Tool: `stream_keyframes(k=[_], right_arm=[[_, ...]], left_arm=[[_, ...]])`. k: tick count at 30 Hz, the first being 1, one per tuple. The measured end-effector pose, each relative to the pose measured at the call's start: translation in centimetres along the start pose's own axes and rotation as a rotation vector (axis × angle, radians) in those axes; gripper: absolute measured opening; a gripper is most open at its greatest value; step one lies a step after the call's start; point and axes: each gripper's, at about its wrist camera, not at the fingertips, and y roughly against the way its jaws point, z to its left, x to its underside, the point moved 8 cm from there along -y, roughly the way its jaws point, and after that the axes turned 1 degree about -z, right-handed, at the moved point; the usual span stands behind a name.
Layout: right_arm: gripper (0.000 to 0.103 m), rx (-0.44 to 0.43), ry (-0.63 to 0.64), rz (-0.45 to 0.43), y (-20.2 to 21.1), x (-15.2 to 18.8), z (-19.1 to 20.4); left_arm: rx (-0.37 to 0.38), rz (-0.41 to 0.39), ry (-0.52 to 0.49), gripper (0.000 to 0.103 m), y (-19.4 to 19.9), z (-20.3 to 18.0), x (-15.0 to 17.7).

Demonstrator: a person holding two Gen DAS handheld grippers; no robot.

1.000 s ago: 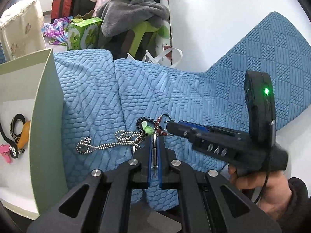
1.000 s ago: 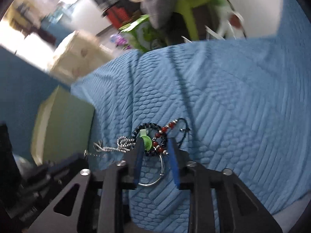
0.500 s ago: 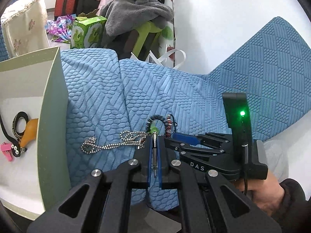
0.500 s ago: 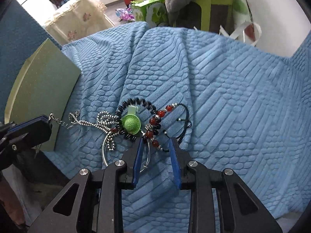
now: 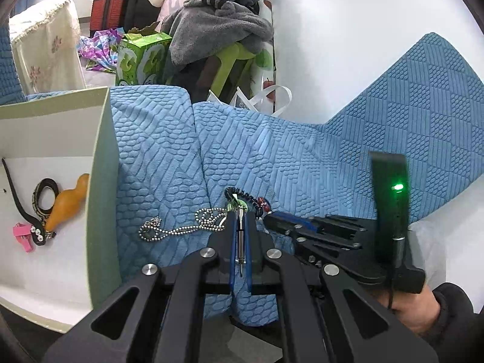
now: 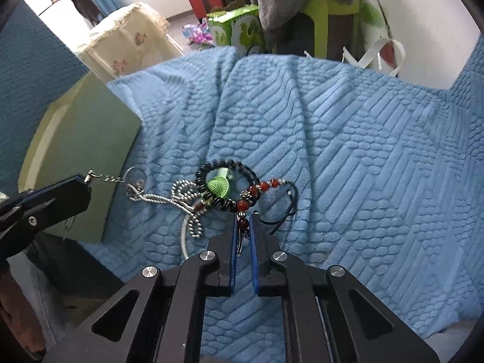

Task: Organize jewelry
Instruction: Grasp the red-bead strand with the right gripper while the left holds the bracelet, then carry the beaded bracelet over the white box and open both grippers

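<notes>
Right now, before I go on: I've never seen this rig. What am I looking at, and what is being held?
No robot arm: a person holds tongs in each hand, each with a fisheye camera looking along its fingers. One picture is from the left tongs, the other from the right tongs. On the blue cover lies a tangle: silver ball chain, black bead bracelet, green knitted charm, red-bead string. The left tongs are shut on a thin chain's end. The right tongs have just been closing; the red-bead string sits between them.
</notes>
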Motion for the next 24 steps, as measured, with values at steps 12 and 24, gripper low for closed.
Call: stream_keyframes(k=[12,24], right_arm=[[0.005,-0.008,-0.039,-0.133,6.3,-2.5,1.5],[0.006,-0.023,0.02,-0.277,14.5,-7.7,7.7]], left_arm=[[-0.007,-0.067,-0.015,0.004,4.4,-0.6,-2.0],[-0.059,-0.173,-0.099,0.004,11.6,-1.1,-7.1]])
